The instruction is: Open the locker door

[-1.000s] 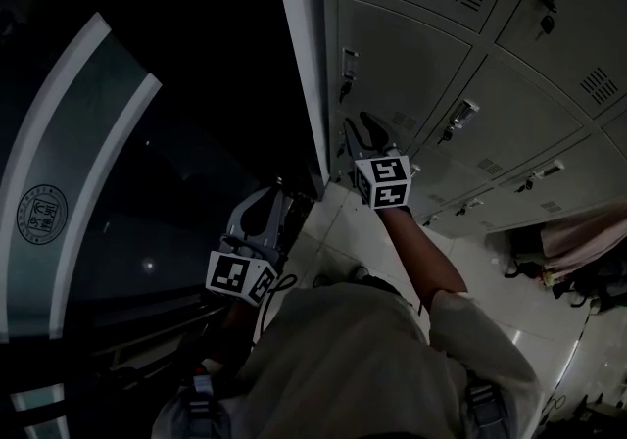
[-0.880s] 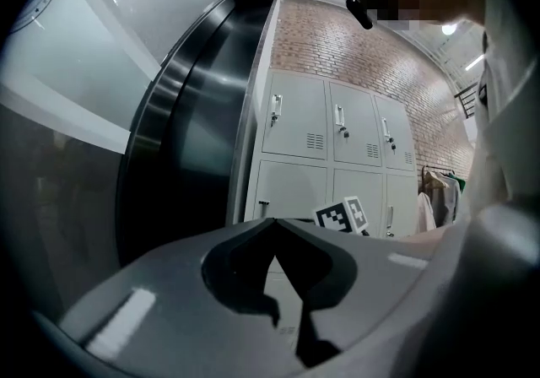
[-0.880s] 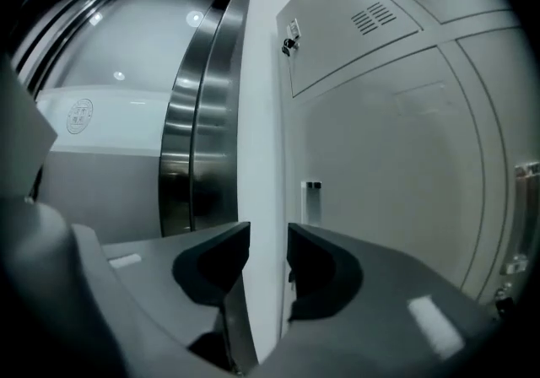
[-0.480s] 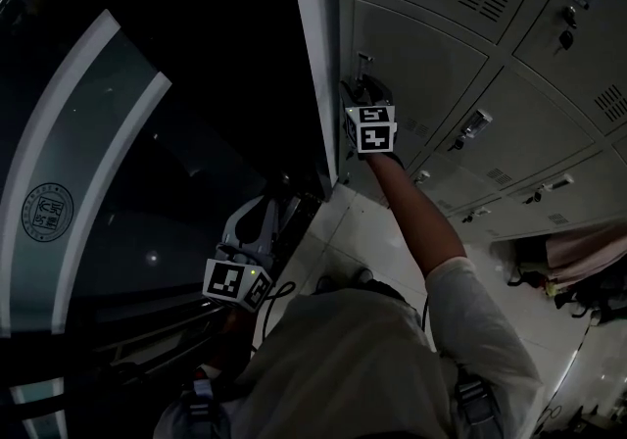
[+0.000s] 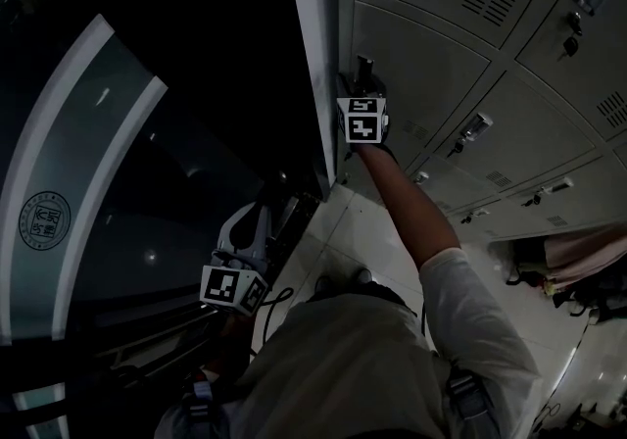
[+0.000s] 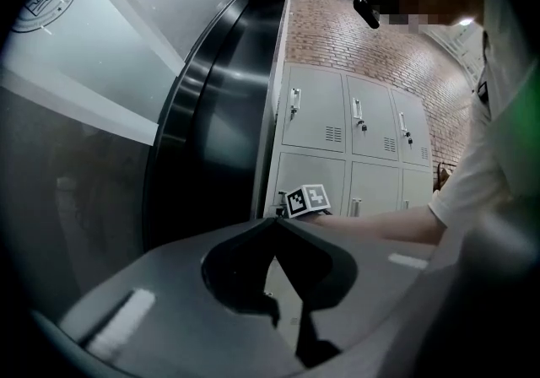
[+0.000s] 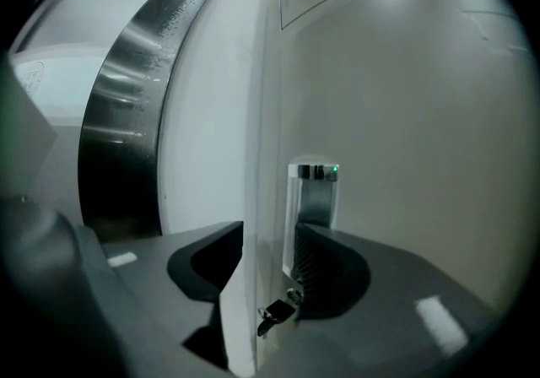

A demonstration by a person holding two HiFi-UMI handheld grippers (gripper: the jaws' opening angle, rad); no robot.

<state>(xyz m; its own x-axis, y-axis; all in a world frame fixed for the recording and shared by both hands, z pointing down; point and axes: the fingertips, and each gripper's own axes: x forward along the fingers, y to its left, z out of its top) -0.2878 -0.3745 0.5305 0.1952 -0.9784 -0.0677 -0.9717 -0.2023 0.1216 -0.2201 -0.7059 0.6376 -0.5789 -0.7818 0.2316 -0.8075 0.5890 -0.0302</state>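
Observation:
The grey locker door is in the leftmost column of the bank. Its recessed metal handle sits at the door's left edge, with a key hanging in the lock just below. My right gripper is raised against that handle. Its jaws straddle the door's left edge: one finger is outside the edge, the other lies in the handle recess. They are closing, with a little room still showing. My left gripper hangs low beside my body, jaws shut and empty.
More locker doors with handles and keys run to the right. A dark curved glass wall with pale stripes stands to the left of the lockers. Bags lie on the tiled floor at the right.
My right gripper has risen up the leftmost locker column from a lower door to this door's handle, and its jaws now straddle the edge. The left gripper has barely moved.

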